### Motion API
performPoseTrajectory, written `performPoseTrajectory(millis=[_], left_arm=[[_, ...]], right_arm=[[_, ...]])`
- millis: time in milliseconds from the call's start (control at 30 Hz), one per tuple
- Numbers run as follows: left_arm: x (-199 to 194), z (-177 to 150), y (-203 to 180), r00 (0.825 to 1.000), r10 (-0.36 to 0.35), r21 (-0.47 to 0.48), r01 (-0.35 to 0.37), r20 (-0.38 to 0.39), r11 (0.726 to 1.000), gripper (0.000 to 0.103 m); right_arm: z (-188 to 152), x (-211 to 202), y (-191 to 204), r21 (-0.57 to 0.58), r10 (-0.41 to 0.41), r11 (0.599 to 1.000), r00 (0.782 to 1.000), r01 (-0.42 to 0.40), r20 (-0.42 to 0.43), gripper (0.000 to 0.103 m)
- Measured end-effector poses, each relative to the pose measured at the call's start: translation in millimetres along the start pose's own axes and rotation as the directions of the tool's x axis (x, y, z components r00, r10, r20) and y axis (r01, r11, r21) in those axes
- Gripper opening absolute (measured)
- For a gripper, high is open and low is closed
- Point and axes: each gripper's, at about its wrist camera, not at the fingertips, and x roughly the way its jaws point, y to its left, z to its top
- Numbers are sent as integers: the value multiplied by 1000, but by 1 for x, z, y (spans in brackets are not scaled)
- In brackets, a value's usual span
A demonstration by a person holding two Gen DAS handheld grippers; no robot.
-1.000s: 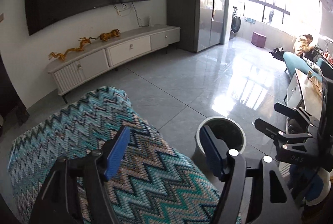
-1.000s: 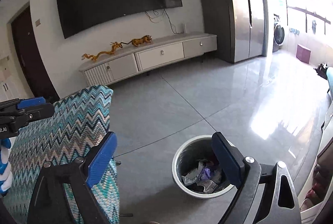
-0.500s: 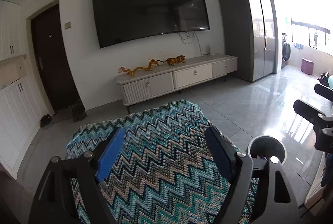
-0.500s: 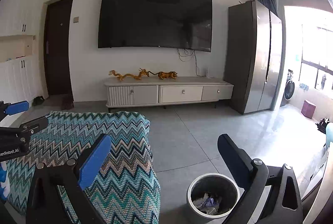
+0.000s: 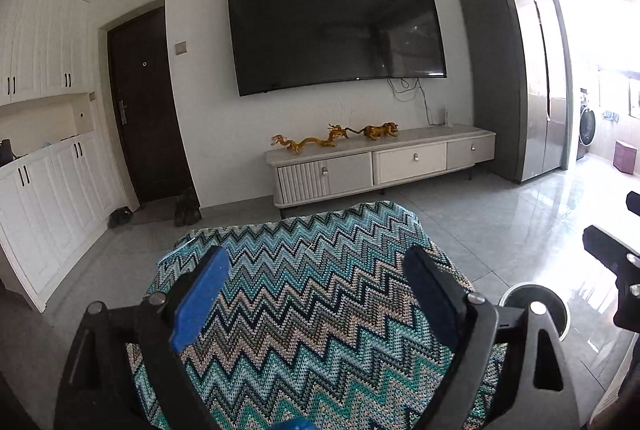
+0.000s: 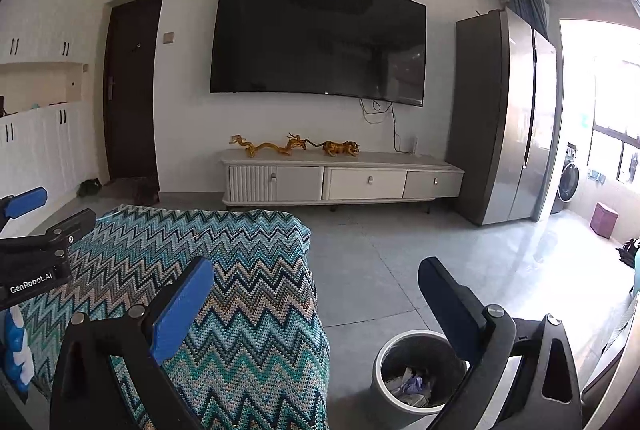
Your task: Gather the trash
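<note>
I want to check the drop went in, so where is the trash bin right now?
In the right wrist view the trash bin stands on the grey floor at lower right, just right of the zigzag-covered seat, with crumpled trash inside.

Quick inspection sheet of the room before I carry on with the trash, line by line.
Surface: zigzag-knit cover under both grippers; no loose trash on it. Grey tile floor bare where visible.
Job's things: trash bin on the floor right of the cover, crumpled paper and wrappers inside.
Clutter: shoes by the dark door.
Grippers: left gripper jaws opening, nothing between them; right gripper wide open, empty.
Cables: wires hang from under the TV down to the cabinet.
Surroundings: gold figurines on the cabinet, tall fridge, washing machine, purple stool.
</note>
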Motion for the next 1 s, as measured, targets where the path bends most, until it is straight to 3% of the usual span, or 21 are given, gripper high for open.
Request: performPoseTrajectory(millis=[1000], left_arm=[[44, -16, -17, 997, -62, -15, 61, -45, 998, 89]], right_arm=[[-19, 38, -23, 78, -28, 996, 998, 32, -52, 103]])
